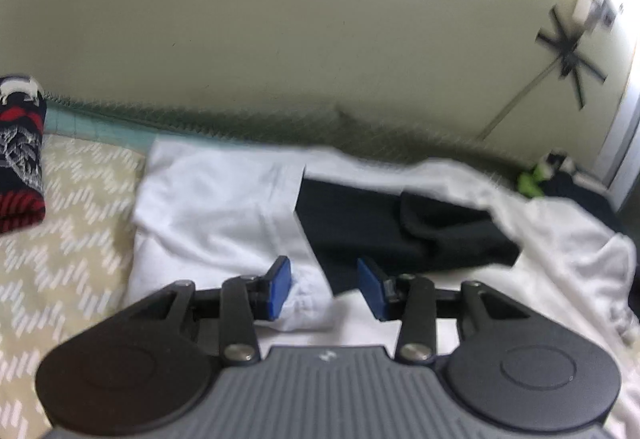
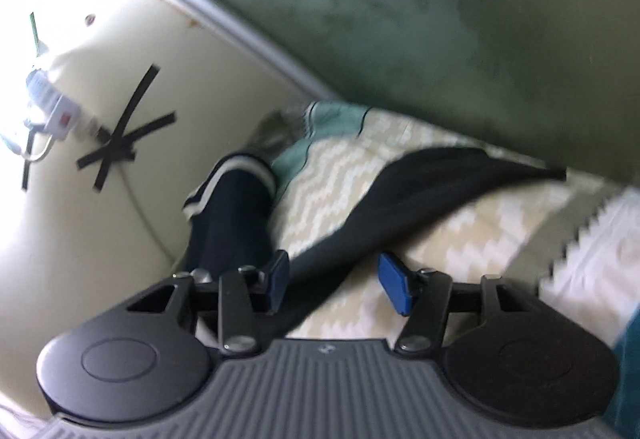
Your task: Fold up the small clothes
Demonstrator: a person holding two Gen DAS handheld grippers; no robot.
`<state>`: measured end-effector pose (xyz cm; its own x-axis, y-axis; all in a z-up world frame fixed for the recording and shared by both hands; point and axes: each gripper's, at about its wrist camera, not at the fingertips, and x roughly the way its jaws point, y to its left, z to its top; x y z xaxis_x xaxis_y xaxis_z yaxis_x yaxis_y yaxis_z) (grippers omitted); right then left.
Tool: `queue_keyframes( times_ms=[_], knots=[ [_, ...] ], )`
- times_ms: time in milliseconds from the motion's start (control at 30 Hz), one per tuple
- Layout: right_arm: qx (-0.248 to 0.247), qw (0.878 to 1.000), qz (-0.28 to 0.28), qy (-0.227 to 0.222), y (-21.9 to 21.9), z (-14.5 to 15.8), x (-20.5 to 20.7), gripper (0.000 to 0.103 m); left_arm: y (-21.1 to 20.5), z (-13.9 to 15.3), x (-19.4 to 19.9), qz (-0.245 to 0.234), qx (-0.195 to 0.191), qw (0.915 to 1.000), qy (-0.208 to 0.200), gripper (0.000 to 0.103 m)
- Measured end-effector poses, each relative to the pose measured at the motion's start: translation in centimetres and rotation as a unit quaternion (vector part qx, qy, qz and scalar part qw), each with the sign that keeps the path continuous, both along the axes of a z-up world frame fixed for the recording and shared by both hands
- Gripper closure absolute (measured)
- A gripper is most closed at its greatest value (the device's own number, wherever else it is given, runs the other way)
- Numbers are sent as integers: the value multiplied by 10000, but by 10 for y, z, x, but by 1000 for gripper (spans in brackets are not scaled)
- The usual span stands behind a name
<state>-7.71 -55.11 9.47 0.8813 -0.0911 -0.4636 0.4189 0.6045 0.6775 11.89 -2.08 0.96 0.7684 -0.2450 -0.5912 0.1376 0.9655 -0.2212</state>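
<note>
White cloth (image 1: pixel 208 207) lies spread on my bed's zigzag cover (image 1: pixel 60 239), a folded black garment (image 1: pixel 400 235) on top. My left gripper (image 1: pixel 326 289) hovers over both, jaws apart, empty. My right gripper (image 2: pixel 334 289) straddles loose dark fabric (image 2: pixel 400 207), unclamped.
</note>
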Motion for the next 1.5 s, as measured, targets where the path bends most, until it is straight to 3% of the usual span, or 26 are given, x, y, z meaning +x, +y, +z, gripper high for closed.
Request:
queue_keyframes(
  times_ms=[33, 100, 133, 200, 267, 400, 567, 733, 800, 867, 900, 933, 1000, 1100, 1200, 1267, 1367, 1400, 1433, 1467, 1500],
  knots=[
    [90, 9999, -28, -51, -6, -1, 2, 51, 1, 2, -1, 40, -53, 10000, -52, 66],
    [88, 9999, -96, -7, -15, -4, 11, 75, 5, 2, -2, 59, -158, 9999, -16, 66],
    [60, 9999, -114, 22, -20, -4, 12, 92, 7, 1, -1, 85, -226, 9997, 14, 67],
    [-85, 9996, -86, -239, -14, 13, 12, 92, 12, 1, -1, 115, -377, 9992, -10, 67],
    [-740, 9956, 93, -562, 10, 46, 9, 92, 15, 2, -4, 93, -503, 9987, -71, 67],
    [-1833, 9732, 820, -1123, 72, 115, 21, 93, 22, 7, -13, -22, -829, 9960, -346, 66],
    [-2669, 9302, 2113, -1370, 184, 173, 74, 93, 44, 16, -20, -6, -1431, 9888, -432, 65],
    [-2974, 8776, 3512, -1345, 317, 171, 142, 93, 68, 25, -20, 93, -1733, 9827, -650, 65],
    [-2877, 8471, 4317, -1157, 367, 155, 173, 86, 75, 27, -19, 128, -1730, 9827, -643, 64],
    [-2721, 8142, 5091, -613, 401, 135, 198, 64, 80, 27, -17, 229, -1743, 9827, -587, 62],
    [-2747, 8034, 5255, -540, 407, 127, 200, 59, 84, 27, -16, 280, -1797, 9818, -545, 62],
    [-2884, 8024, 5198, -524, 406, 123, 199, 59, 87, 27, -15, 311, -1872, 9805, -502, 61],
    [-2945, 8144, 4967, -573, 383, 121, 196, 58, 91, 26, -13, 313, -2070, 9769, -420, 61],
    [-2784, 8566, 4311, -525, 326, 119, 193, 57, 91, 22, -11, 249, -2192, 9748, -315, 61],
    [-2858, 8847, 3680, -120, 277, 98, 188, 40, 86, 19, -9, 213, -2110, 9769, -252, 61],
    [-2760, 8948, 3501, 245, 255, 76, 188, 36, 81, 16, -7, 189, -2040, 9786, -193, 61],
    [-2656, 8977, 3423, 800, 239, 40, 199, 35, 76, 13, -8, 193, -1811, 9832, -120, 61],
    [-2523, 8981, 3471, 966, 235, 28, 204, 39, 75, 11, -7, 206, -1717, 9849, -91, 61],
    [-2388, 8982, 3530, 1080, 230, 17, 204, 83, 73, 10, -6, 222, -1629, 9864, -66, 61],
    [-2400, 8985, 3501, 1120, 226, 12, 205, 103, 71, 8, -5, 237, -1529, 9879, -39, 61],
    [-2549, 9015, 3355, 988, 222, 13, 204, 103, 69, 6, -2, 288, -1420, 9894, 33, 61]
  ],
)
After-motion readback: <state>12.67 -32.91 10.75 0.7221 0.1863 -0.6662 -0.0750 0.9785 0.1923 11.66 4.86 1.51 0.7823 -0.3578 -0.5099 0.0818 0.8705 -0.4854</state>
